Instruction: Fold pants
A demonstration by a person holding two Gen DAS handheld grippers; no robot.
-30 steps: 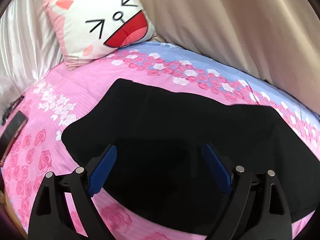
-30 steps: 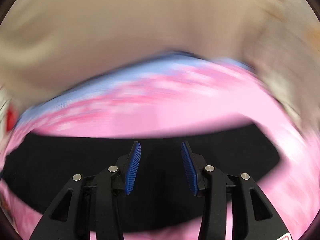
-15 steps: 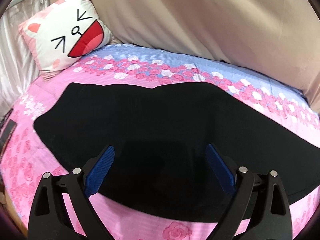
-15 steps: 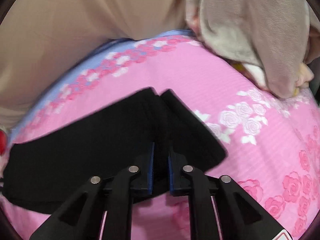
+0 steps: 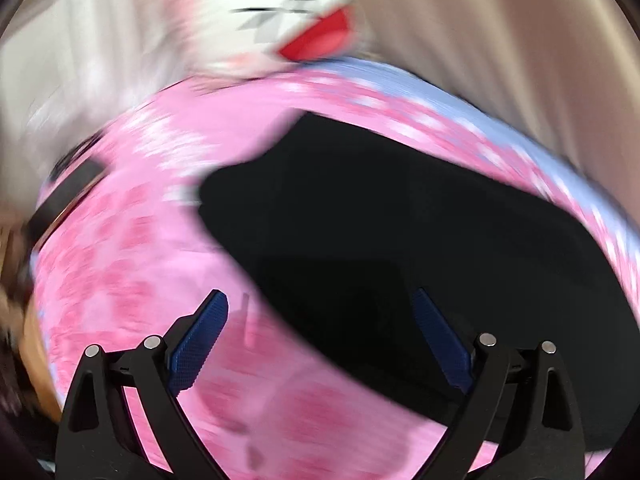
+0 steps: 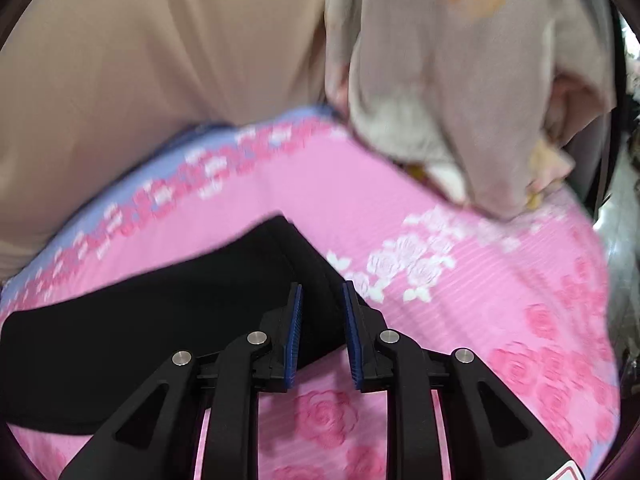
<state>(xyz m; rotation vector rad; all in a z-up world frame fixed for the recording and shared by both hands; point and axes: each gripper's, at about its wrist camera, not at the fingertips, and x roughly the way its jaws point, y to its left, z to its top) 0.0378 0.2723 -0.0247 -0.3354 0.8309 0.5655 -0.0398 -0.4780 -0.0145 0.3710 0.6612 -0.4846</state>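
While the black pants lie flat on the bed, one end of them reaches toward its far blue edge. The right gripper has its jaws a little apart and just opening again, with the pants' end between them, not pinched. The left gripper has its jaws spread wide above the pants' near edge, holding nothing. A cartoon pillow sits at the far left corner of the bed, very blurred.
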